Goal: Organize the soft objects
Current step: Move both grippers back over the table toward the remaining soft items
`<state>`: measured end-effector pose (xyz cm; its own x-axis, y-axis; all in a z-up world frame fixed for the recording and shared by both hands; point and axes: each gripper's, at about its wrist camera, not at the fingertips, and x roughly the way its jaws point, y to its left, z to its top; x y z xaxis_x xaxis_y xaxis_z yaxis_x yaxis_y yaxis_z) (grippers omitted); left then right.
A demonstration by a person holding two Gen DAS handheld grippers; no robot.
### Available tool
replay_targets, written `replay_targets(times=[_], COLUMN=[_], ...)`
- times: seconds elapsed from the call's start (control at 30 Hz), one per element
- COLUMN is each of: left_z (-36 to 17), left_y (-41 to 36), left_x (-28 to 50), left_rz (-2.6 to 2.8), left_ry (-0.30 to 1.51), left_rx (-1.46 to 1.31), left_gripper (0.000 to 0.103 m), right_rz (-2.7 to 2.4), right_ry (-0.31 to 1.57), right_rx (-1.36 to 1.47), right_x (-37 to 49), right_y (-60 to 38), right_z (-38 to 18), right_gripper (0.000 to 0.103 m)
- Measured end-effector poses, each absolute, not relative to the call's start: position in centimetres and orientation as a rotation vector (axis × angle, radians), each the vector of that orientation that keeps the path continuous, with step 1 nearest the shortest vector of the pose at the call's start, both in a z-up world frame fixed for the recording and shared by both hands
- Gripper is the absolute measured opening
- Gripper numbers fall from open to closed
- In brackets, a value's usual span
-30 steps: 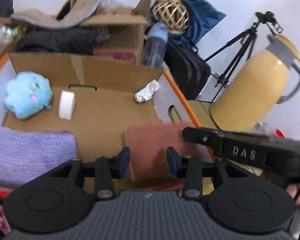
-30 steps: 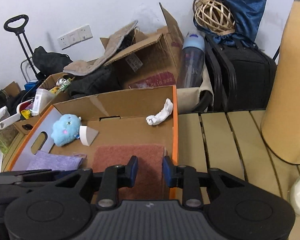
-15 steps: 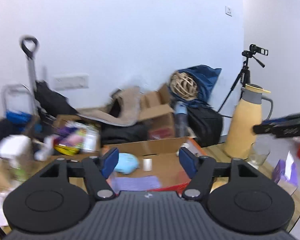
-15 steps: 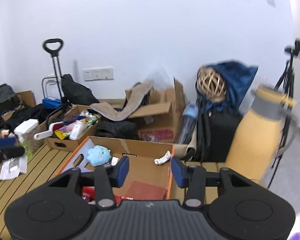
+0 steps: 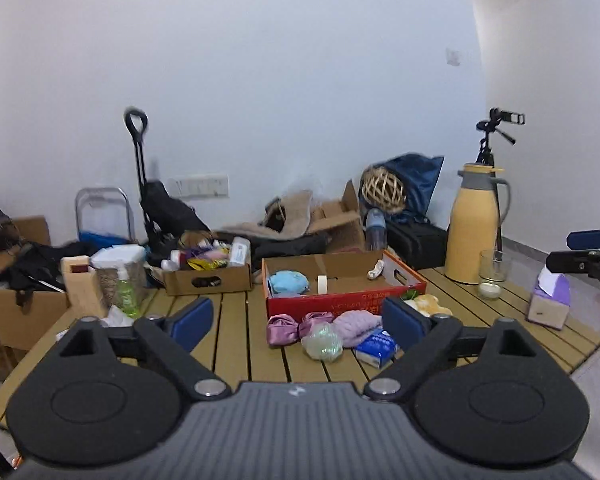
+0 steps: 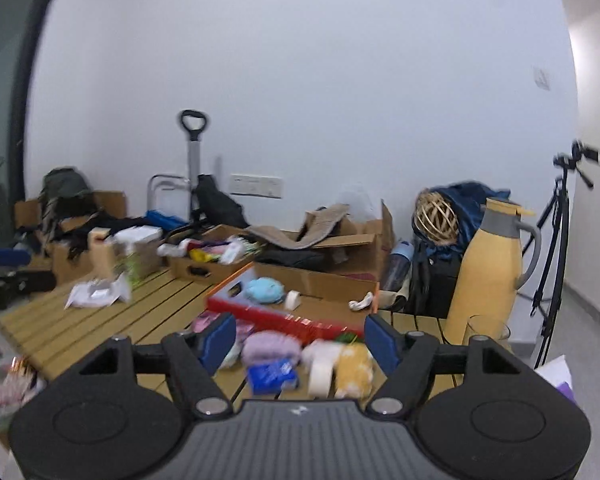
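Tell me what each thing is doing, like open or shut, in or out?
left gripper: open, empty
right gripper: open, empty
red box: open-topped
blue plush: inside box
tape roll: inside box
purple knit bundle: outside, on table
yellow jug: upright, lid shut

Slatted yellow-wood table [image 5: 236, 344] carries a red-fronted cardboard tray [image 5: 340, 300] mid-table, a small brown cardboard box [image 5: 208, 280] to its left, a tall yellow thermos jug [image 5: 476, 228] far right, and near-side soft clutter: pink satin pouches [image 5: 296, 326], lilac knitted bundle [image 5: 358, 324].
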<state>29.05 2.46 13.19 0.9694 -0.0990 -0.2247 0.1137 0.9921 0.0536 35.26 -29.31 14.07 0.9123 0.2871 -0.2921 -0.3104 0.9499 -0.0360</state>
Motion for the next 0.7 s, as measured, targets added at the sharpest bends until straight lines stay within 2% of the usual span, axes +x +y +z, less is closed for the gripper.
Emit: replay_targets(times=[0.03, 0.1, 0.27, 0.47, 0.7], left_z=[12.6, 11.1, 7.6, 5.9, 5.4], left_y=[2.2, 1.7, 0.9, 1.4, 1.7], left_x=[27.1, 24.4, 19.5, 13.5, 10.7], left_rz=[-0.102, -0.093, -0.108, -0.082, -0.072], left_ry=[0.183, 0.132, 0.182, 0.17, 0.182], left_rx=[0.088, 0.113, 0.079, 0.011, -0.008], left_gripper=[0.102, 0.103, 0.103, 0.103, 0.103], right_rz=[0.319, 0.34, 0.379, 0.367, 0.335], right_ry=[0.273, 0.256, 0.179, 0.144, 0.189], right_rx=[-0.089, -0.101, -0.085, -0.113, -0.049], right_x=[33.1, 29.9, 22.2, 15.8, 13.0], right_y=[-28.9, -28.2, -26.7, -26.1, -26.3], right_z=[13.4, 12.3, 9.8, 7.9, 5.3], right_gripper=[0.073, 0.079, 0.083, 0.085, 0.085])
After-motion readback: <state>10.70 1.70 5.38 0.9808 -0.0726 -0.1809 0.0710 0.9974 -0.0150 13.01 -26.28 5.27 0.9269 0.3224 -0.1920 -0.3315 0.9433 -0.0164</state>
